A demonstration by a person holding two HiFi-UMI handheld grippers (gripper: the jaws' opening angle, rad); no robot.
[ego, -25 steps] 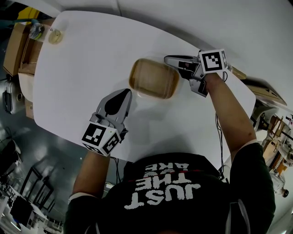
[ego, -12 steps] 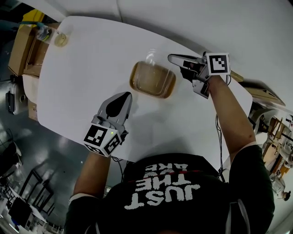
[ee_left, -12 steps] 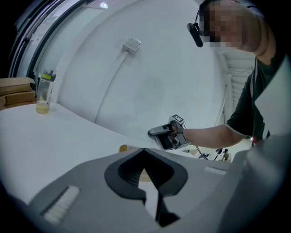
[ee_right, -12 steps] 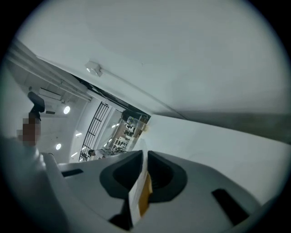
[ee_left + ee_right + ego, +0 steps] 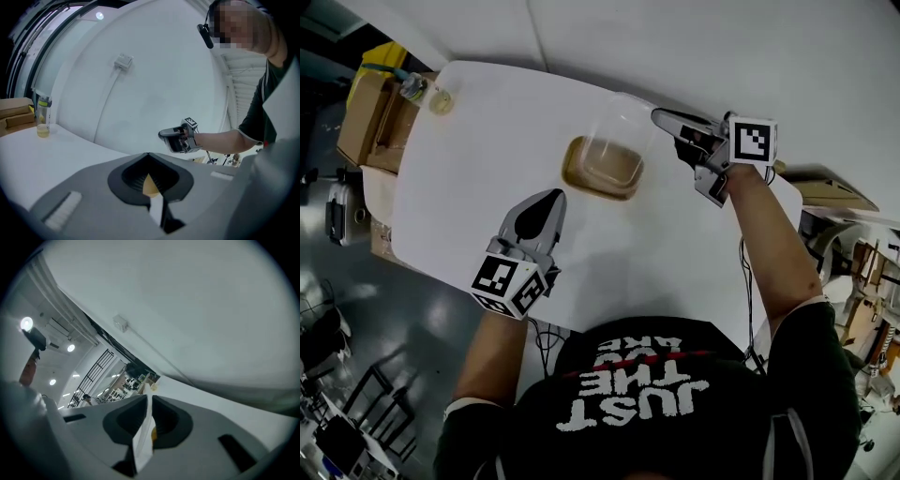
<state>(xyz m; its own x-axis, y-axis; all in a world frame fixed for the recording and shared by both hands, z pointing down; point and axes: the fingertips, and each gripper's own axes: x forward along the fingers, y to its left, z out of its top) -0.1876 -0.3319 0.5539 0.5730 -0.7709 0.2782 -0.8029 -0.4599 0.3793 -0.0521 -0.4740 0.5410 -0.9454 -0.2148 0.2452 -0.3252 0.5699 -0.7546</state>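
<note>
1. Right gripper [image 5: 662, 118]: the jaws are clamped on the thin edge of a clear lid [image 5: 621, 120]. The right gripper view shows that edge [image 5: 143, 437] pinched between the pads.
2. The lid hangs tilted over the far side of a brown tray [image 5: 602, 169]. It looks lifted off the tray, though I cannot tell whether its low edge touches the rim. It is gripped at one edge only, which I judge is why it tips.
3. The tray lies flat on the white table [image 5: 487, 141], about mid-table and between the two grippers. That position appears to put it within reach of either arm.
4. Left gripper [image 5: 551, 199]: the jaws are narrow, tips together, with nothing between them. It hovers over bare table near the tray's near-left corner, pointing toward the tray and apart from it. A sliver of brown shows past the jaw tips [image 5: 148, 157] in its own view.
5. A bottle [image 5: 431, 94] with yellowish liquid stands upright at the far-left corner, well apart from the tray and out of the working area. Cardboard boxes [image 5: 370, 112] sit off that same table edge.
6. Count:
   - grippers: 2
   - tray: 1
   - lid: 1
   - bottle: 1
   - boxes: at least 2, stacked; exact number unclear.
</note>
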